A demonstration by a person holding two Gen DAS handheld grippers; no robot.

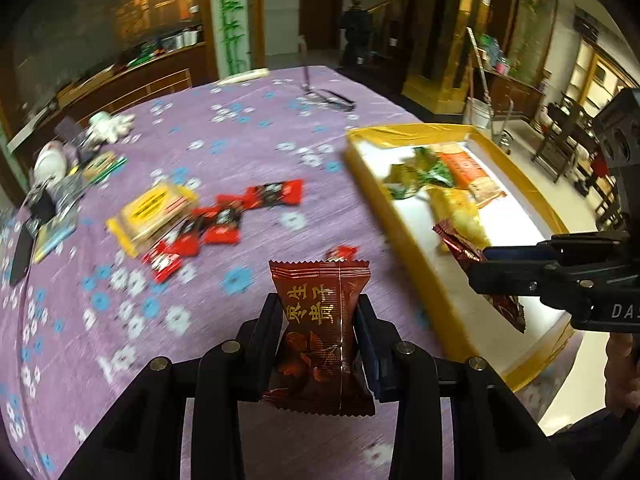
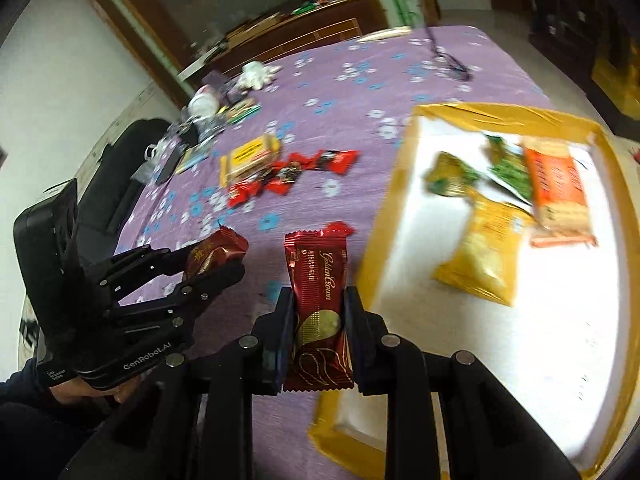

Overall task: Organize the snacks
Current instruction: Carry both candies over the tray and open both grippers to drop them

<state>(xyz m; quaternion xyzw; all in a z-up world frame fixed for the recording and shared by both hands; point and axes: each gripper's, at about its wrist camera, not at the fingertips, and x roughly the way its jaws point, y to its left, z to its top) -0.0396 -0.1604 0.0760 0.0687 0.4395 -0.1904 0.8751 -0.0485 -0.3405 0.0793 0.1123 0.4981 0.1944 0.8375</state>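
Purple flowered cloth [image 1: 240, 148] covers the table, and a shallow yellow box [image 1: 400, 136] with a white floor sits toward its right side. From the left wrist view, the left gripper [image 1: 320, 316] has its fingers pressed onto the lower half of a brown packet [image 1: 320, 320] with gold characters, held upright above the cloth, near the box's left wall but not over it. Farther left lie a yellow packet [image 1: 154, 210] and a scatter of red wrappers [image 1: 224, 220], and one small red sweet [image 1: 340, 253] rests just beyond the held packet. At the right edge the right gripper [image 1: 480, 268] reaches over the box with a dark red wrapper pinched in it. From the right wrist view, that wrapper is a dark red bar [image 2: 318, 304] with gold lettering, gripped around its middle by the right gripper's fingers [image 2: 286, 320], and it hangs over the cloth just at the near left wall [image 2: 380, 240] of the box. Both packets look slippery and puffy, so I'd judge either could slide out or twist if moved fast; the blur suggests quick motion. A release here risks the bar catching the wall and falling outside. Inside, green, orange and yellow snacks crowd the far end, so a careless drop could pile on them. The two grippers are close, and could knock together.
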